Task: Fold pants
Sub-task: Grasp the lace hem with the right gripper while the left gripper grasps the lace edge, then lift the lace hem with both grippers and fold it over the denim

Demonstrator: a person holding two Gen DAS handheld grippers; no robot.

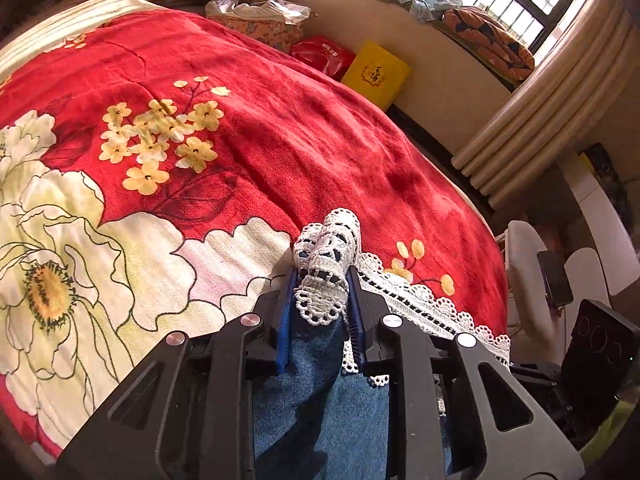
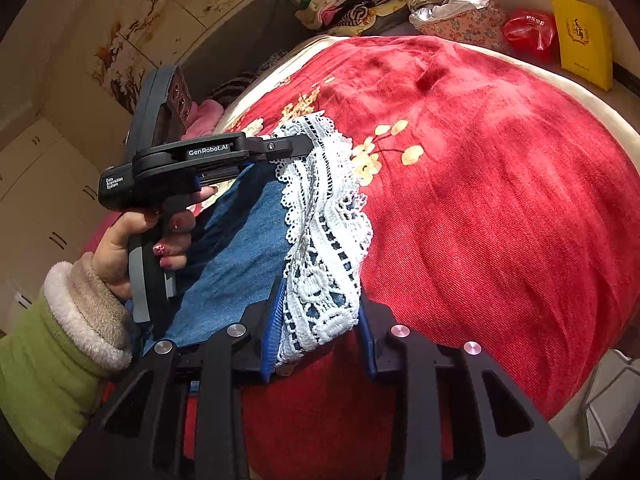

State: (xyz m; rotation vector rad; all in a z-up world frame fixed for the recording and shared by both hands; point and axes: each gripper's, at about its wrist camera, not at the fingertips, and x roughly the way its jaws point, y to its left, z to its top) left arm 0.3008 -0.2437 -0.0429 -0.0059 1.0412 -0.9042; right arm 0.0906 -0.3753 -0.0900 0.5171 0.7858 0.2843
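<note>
The pants are blue denim (image 1: 320,392) with a white lace hem (image 1: 328,264). My left gripper (image 1: 322,292) is shut on the bunched lace hem and holds it above the red floral blanket (image 1: 280,128). In the right wrist view my right gripper (image 2: 320,320) is shut on the lace hem (image 2: 324,240) too, with the denim (image 2: 240,260) stretched to the left. The left gripper (image 2: 296,146) shows there as well, held by a hand (image 2: 120,248), pinching the far corner of the same hem. The rest of the pants is hidden below the grippers.
The blanket covers a bed (image 2: 500,200). A yellow bag (image 1: 376,74) and a red bag (image 1: 324,54) lean on the wall beyond it. Piled clothes (image 2: 344,4) lie at the head end. A white chair (image 1: 532,280) stands at the right.
</note>
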